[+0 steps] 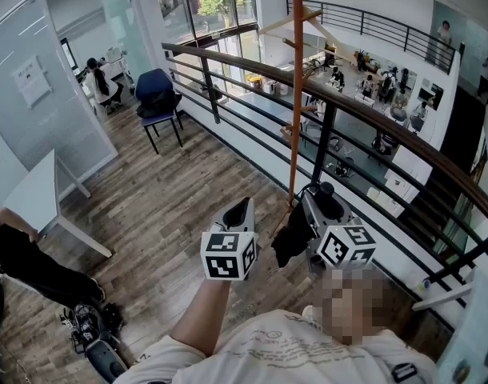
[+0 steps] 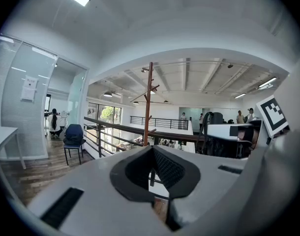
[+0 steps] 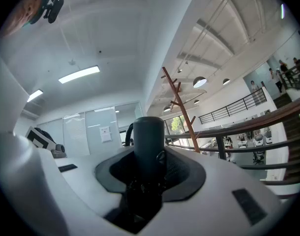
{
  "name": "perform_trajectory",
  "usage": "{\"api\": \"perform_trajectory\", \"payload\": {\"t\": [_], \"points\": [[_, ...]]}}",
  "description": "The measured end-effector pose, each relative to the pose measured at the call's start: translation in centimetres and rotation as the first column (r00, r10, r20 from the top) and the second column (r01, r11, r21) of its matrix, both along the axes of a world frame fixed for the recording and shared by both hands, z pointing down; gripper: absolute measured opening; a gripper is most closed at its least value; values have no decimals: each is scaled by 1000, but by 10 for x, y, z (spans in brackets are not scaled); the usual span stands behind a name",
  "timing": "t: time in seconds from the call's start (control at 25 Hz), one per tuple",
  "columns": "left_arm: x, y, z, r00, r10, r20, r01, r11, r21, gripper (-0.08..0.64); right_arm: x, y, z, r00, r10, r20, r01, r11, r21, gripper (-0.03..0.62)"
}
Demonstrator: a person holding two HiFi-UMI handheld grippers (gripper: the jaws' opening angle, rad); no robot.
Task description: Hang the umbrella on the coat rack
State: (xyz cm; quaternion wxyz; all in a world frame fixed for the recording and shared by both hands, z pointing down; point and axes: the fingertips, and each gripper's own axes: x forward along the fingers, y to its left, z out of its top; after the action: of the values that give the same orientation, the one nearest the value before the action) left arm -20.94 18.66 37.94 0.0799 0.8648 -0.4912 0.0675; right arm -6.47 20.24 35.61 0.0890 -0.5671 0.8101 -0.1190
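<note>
Umbrella (image 3: 149, 146): handle clamped between the right gripper (image 1: 314, 205) fingers, projecting past the fingertips.
Coat rack (image 1: 296, 94) stands upright ahead of those fingers; left gripper (image 1: 239, 211) slightly parted, empty.

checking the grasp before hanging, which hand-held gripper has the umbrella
The right hand-held gripper: the dark umbrella handle is clamped between its jaws. The left hand-held gripper has nothing between its jaws, only the railing seen beyond.

Head view looks down; all share coat rack (image 1: 296, 86).
</note>
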Motion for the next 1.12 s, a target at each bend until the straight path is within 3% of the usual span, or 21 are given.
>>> {"api": "perform_trajectory", "payload": {"t": [0.52,0.92,1.12], "points": [[72,-35,1,999,-18,33,18,1000,-2,5,62,-34,4,999,-40,16,40,999,-3,143],[175,-66,2,997,-72,34,72,997,-1,5,153,-69,3,991,-133,1,133,991,-1,143],[219,-74,10,994,-81,78,82,997,-6,5,193,-84,10,987,-161,23,162,987,-8,143]]}}
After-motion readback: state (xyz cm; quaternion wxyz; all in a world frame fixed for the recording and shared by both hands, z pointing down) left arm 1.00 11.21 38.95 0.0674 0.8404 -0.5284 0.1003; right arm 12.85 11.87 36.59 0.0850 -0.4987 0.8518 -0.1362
